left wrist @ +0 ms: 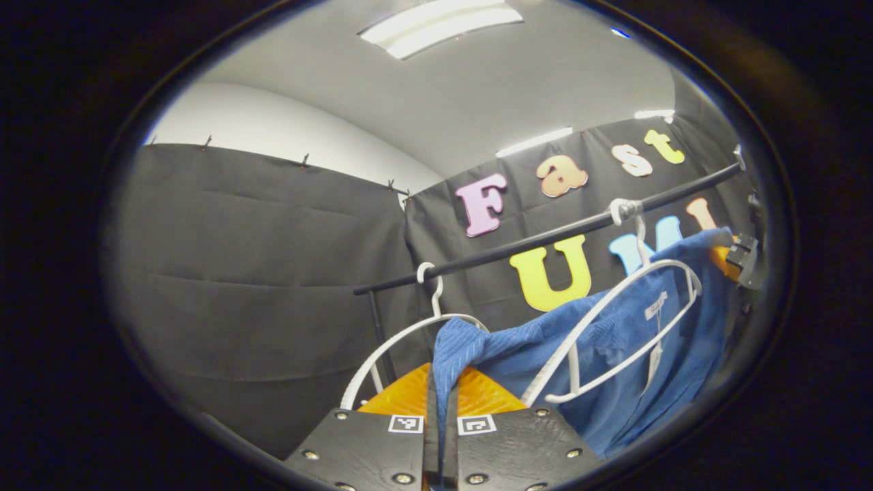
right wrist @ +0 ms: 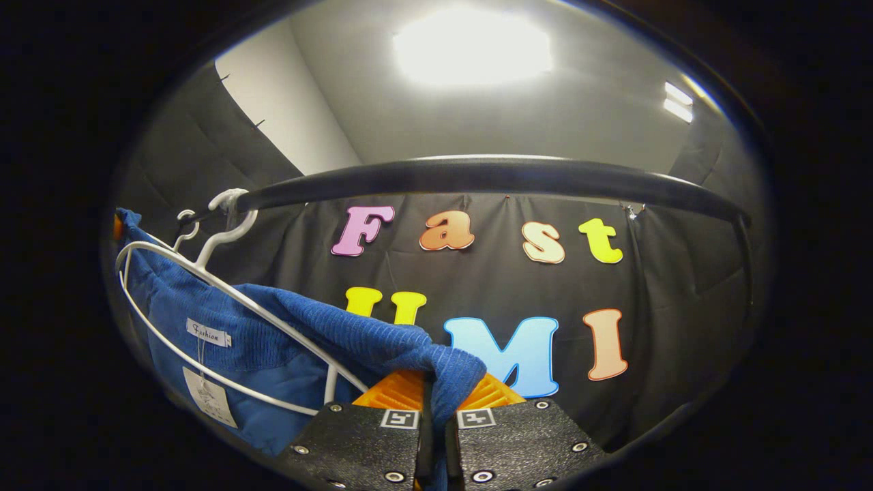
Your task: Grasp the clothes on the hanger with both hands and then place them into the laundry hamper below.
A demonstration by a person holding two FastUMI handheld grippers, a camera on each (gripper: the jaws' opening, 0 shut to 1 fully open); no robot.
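Observation:
A blue ribbed garment (left wrist: 614,341) hangs across a white wire hanger (left wrist: 614,307) hooked on the black rail (left wrist: 545,235). My left gripper (left wrist: 440,395) is shut on one shoulder of the garment, the cloth pinched between its fingers. At the garment's far end in the left gripper view, the other gripper (left wrist: 743,259) holds the cloth. In the right gripper view the same garment (right wrist: 286,327) drapes from the hanger (right wrist: 204,273), and my right gripper (right wrist: 436,402) is shut on its other shoulder. The hamper is out of sight.
A second, bare white hanger (left wrist: 409,327) hangs on the rail beside my left gripper. The black rail (right wrist: 491,174) runs close overhead in the right gripper view. A rail upright (left wrist: 378,334) stands at the left end. Black cloth walls enclose the booth.

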